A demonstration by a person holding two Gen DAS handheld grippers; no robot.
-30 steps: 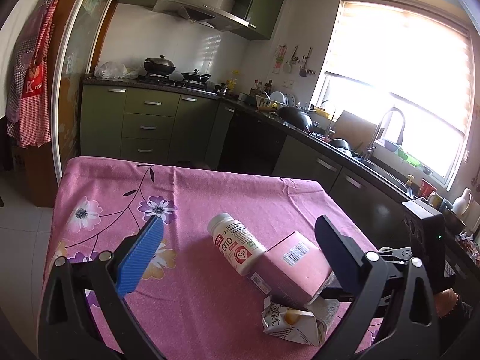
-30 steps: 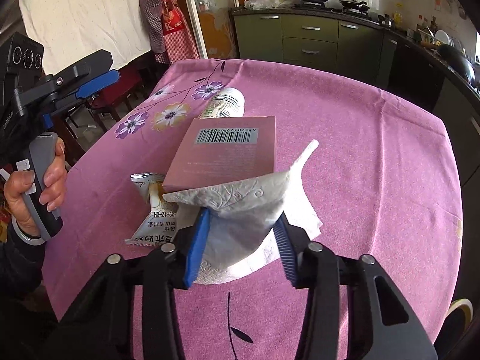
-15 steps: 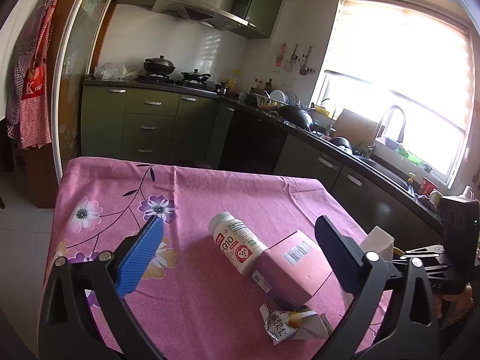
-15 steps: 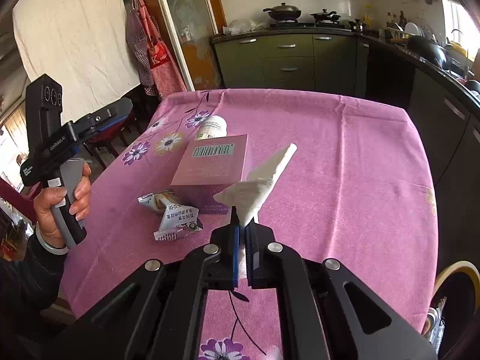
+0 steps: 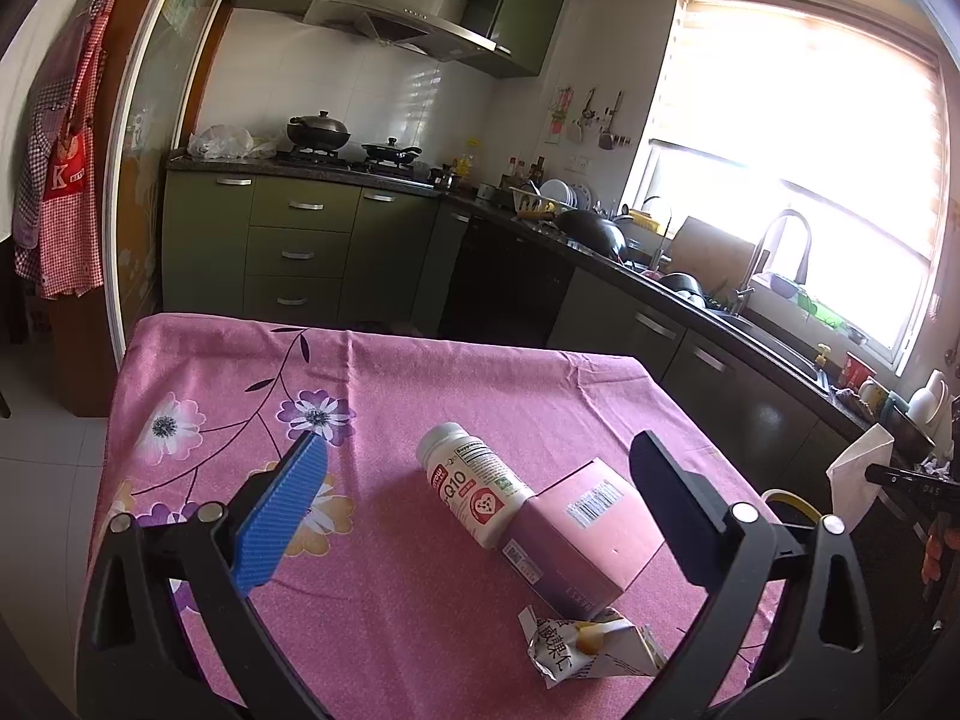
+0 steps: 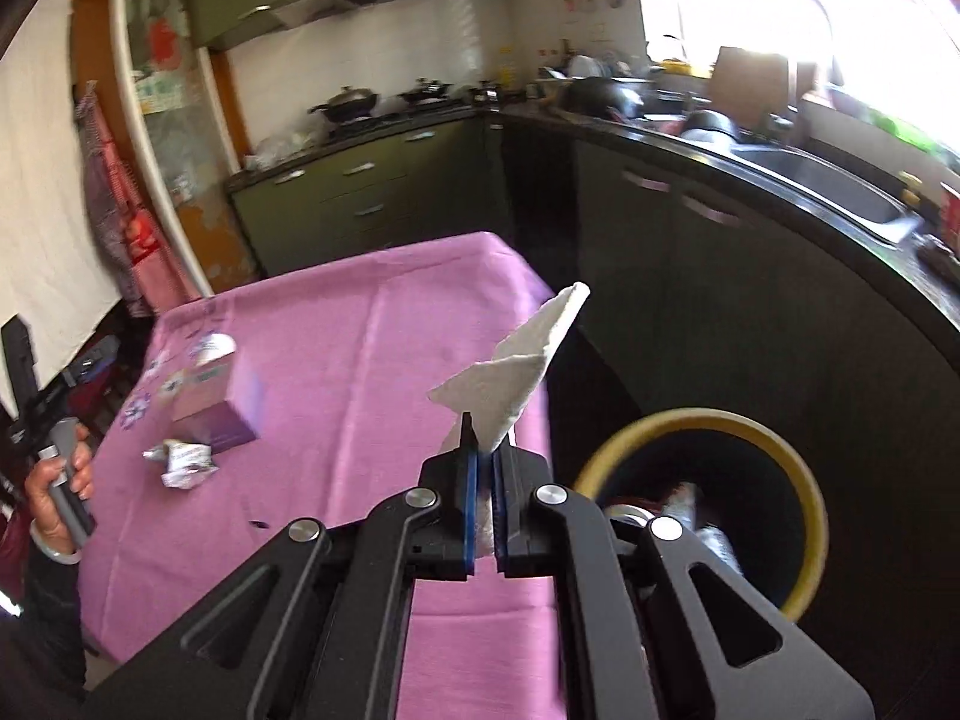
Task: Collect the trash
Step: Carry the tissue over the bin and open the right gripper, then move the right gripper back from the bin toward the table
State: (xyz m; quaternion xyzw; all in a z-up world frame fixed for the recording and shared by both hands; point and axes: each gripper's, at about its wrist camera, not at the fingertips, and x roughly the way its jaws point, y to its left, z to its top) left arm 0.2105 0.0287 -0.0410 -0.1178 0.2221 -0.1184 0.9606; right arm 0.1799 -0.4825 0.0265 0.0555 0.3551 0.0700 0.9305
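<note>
Carrying step in hand: right gripper (image 6: 486, 483) clamped tight on 1 white tissue (image 6: 519, 369), held off the table's right edge. Next, judged: swing toward the yellow-rimmed bin (image 6: 807, 480) at 4 o'clock, then release above it. Left gripper (image 5: 474, 507) spread wide, empty. On the pink tablecloth (image 5: 252, 372): 1 bottle (image 5: 474, 492), 1 pink box (image 5: 585, 531), 1 crumpled wrapper (image 5: 591, 642) at 6 o'clock.

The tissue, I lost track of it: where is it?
Pinched in the right gripper, the tissue is off the table's right edge, beside the yellow-rimmed bin.
</note>
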